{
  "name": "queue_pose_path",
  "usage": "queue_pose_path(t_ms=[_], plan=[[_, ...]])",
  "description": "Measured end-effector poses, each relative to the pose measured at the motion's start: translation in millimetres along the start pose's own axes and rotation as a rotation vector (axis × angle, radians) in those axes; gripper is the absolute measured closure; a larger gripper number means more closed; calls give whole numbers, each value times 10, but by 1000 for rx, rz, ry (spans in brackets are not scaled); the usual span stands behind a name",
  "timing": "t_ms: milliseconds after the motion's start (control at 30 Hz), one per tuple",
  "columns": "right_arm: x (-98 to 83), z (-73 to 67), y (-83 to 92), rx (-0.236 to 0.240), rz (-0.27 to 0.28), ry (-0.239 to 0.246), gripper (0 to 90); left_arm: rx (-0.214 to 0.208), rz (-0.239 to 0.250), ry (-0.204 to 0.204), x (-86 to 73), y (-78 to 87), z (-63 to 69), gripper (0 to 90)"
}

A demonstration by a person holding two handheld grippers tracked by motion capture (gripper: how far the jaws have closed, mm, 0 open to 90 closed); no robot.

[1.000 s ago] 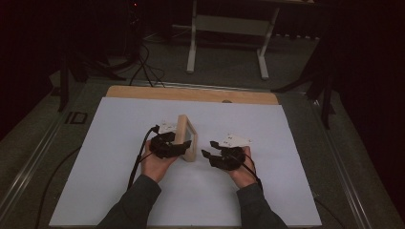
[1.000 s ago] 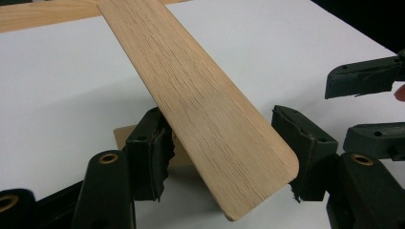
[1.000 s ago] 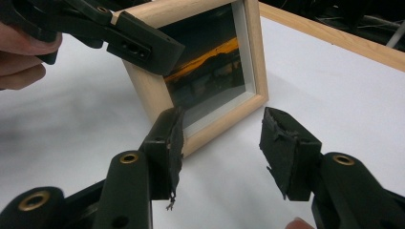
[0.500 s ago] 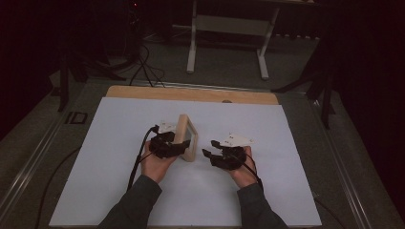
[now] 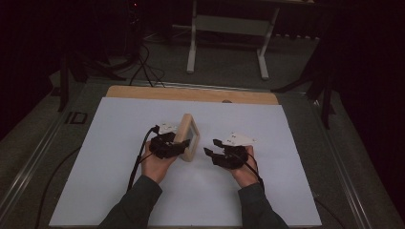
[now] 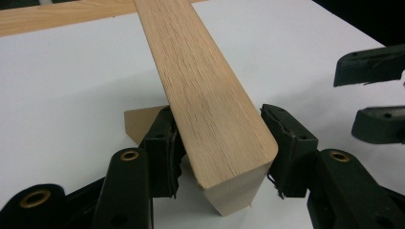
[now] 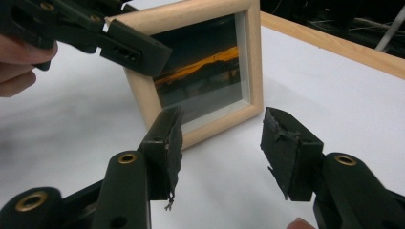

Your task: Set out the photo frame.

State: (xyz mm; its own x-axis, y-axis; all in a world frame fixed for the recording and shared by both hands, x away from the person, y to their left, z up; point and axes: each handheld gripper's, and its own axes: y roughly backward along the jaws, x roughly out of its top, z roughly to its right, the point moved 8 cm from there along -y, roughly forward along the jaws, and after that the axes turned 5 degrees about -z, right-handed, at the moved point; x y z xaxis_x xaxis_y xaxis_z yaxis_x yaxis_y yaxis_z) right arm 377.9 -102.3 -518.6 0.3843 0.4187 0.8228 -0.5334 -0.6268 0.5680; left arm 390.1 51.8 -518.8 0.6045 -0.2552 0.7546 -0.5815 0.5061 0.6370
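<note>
overhead, the high view shows a white sheet [image 5: 119,157] spread over a wooden table [image 5: 143,92], with a small wooden picture frame [image 5: 187,136] standing upright near the middle of the sheet. the left gripper [image 5: 177,147] lies at the frame's near edge, held in the person's left hand [image 5: 155,164]. the right gripper [image 5: 212,148] rests well to the right of the frame in the right hand [image 5: 244,172], apart from it, its black jaws pointing toward the frame. dark sleeves come in from the bottom edge, and a metal stand [image 5: 228,33] sits on the floor beyond the table.

next, the left gripper view looks along the frame's top edge [image 6: 210,105], pale grained wood running away from the camera. the left gripper [image 6: 222,143] has its jaws on either side of the frame's near end; they have just been closing, and the left pad [image 6: 165,148] lies against the wood while the right pad [image 6: 286,148] is at the corner, so the frame looks grasped. a wooden prop leg [image 6: 141,121] peeks out behind the left pad. the other gripper's jaws [image 6: 372,95] show at the right, parted.

finally, the right gripper view faces the front of the frame [image 7: 200,71], whose glass shows a dark scene with an orange streak. the right gripper [image 7: 219,143] stands released, jaws spread with nothing between them, short of the frame. the left gripper [image 7: 129,45] clasps the frame's upper left corner.
</note>
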Motion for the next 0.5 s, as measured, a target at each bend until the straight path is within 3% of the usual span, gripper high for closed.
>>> queue_pose_path(t_ms=[500], plan=[[35,83,81,-21,28,-28,470,16,6,-31,-12,23,27,556]])
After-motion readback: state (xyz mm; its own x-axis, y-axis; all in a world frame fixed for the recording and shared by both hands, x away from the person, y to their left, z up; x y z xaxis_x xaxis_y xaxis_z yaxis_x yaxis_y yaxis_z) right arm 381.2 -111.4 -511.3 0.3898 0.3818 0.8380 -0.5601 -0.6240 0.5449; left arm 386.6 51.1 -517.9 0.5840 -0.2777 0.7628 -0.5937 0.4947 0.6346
